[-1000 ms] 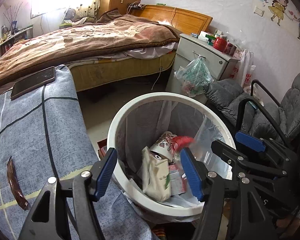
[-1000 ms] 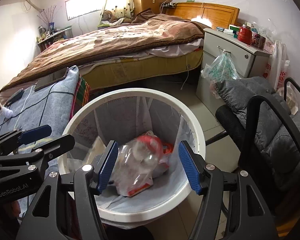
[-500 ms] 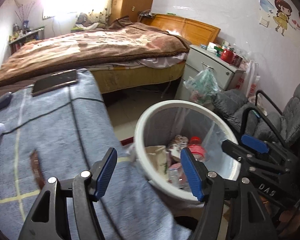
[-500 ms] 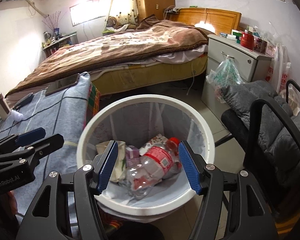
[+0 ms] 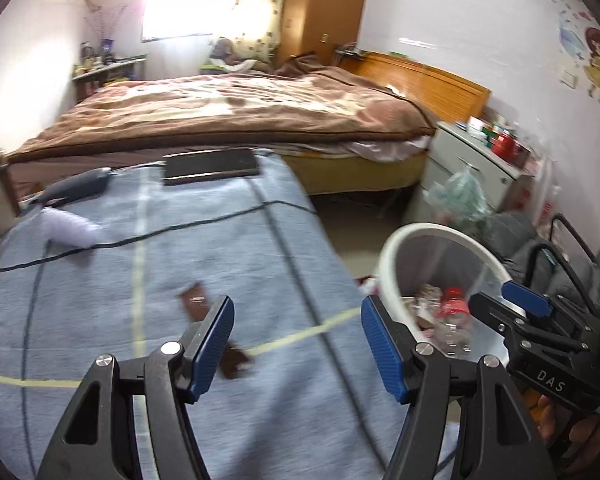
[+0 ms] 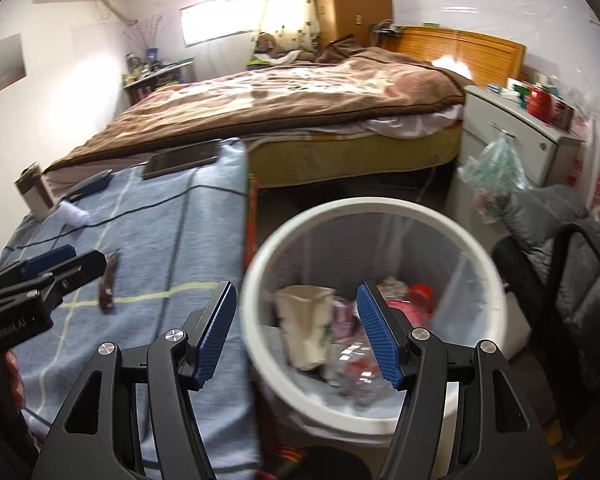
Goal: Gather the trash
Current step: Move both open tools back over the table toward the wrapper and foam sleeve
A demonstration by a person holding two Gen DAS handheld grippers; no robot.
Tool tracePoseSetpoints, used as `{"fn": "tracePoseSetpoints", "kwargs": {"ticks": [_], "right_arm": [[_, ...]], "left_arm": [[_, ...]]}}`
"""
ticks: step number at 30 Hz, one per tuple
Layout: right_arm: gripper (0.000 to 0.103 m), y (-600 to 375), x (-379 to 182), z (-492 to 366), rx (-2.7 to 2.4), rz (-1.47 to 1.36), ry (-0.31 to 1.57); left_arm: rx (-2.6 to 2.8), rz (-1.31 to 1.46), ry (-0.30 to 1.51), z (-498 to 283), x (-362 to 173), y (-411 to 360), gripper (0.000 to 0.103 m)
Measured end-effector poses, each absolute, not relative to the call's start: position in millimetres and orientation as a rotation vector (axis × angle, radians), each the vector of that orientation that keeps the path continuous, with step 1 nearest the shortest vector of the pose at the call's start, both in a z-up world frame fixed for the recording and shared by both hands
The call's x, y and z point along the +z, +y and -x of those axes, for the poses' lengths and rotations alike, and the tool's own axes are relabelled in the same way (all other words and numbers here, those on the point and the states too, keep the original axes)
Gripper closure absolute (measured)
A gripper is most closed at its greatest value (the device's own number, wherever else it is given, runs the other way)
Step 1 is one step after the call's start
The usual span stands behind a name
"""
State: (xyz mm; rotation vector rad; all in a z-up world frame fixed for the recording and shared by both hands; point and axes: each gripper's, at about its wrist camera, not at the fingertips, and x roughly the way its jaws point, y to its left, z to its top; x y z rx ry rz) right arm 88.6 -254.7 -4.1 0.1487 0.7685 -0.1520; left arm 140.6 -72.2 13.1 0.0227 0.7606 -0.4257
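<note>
Left gripper (image 5: 296, 340): our jaws apart, empty, above the wrapper (image 5: 204, 316).
Right gripper (image 6: 294, 334): jaws apart, empty, over the bin (image 6: 380, 208).
Wrapper: left of the bin.

The left gripper (image 5: 298, 344) has swung away from the white trash bin (image 5: 392, 256), above which it hung a second ago, and now hangs over the blue checked bench (image 5: 204, 248) beside the bin, above a brown wrapper (image 5: 194, 300), blurred here. The right gripper (image 6: 294, 334) has drifted from the bin's middle to the bin's bench-side rim. The clear bottle (image 6: 356, 364) airborne earlier now lies inside the bin.
</note>
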Motion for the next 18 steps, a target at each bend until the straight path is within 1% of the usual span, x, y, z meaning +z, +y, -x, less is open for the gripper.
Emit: {"fn": "tracePoseSetpoints", "kwargs": {"ticks": [12,18], "right_arm": [[0.039,-204,-2,-106,-0.035,-0.099,0.755],[0.039,-171,-10,-120,0.025,-0.058,0.783]], "left_arm": [[-0.296,0.018,0.739,-141,13,-1,0.035],[-0.233,0.03,0.742,-147,11,33,0.034]]}}
